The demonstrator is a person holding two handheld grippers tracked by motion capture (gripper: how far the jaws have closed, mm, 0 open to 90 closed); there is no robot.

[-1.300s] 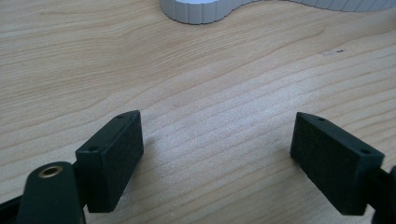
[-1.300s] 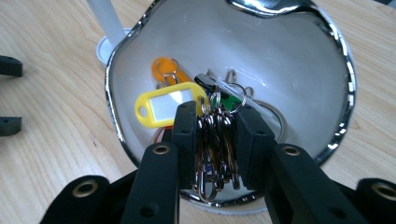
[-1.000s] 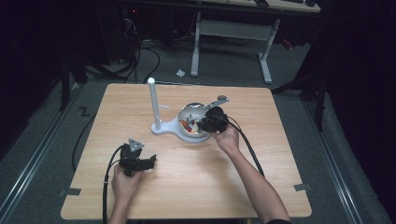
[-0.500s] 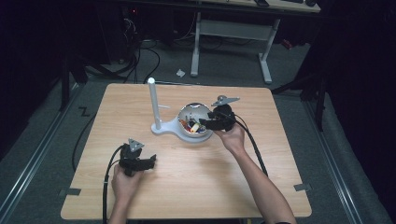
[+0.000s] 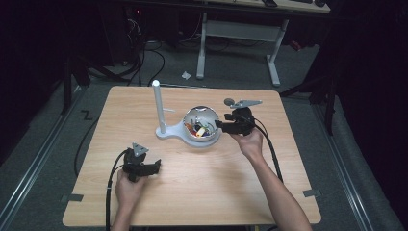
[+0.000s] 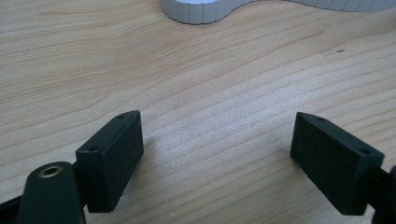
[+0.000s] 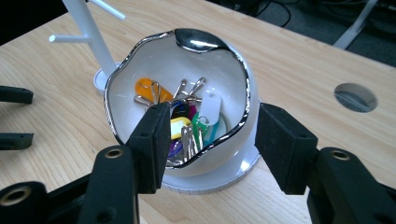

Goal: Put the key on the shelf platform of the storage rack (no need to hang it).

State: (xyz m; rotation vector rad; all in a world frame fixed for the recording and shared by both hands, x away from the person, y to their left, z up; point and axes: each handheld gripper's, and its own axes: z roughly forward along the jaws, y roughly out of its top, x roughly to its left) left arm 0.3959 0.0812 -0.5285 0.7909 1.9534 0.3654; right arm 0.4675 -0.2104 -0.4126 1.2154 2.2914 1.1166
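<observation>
Your right gripper [image 7: 210, 140] has just been opening beside the white bowl [image 7: 140, 84] on its stand, nothing between the pads; the key tags [image 7: 187, 121] lie heaped inside the bowl; your left gripper [image 6: 217, 154] rests wide and empty on the table [image 5: 216, 192]; this looks like the release step; next, likely draw back without tipping the rim.

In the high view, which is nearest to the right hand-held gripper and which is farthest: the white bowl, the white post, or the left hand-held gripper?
1. White bowl: directly at the tips of the right hand-held gripper, on its left side.
2. White post: upright, beyond the bowl, further left.
3. Left hand-held gripper: far left, near the table's front edge.
</observation>
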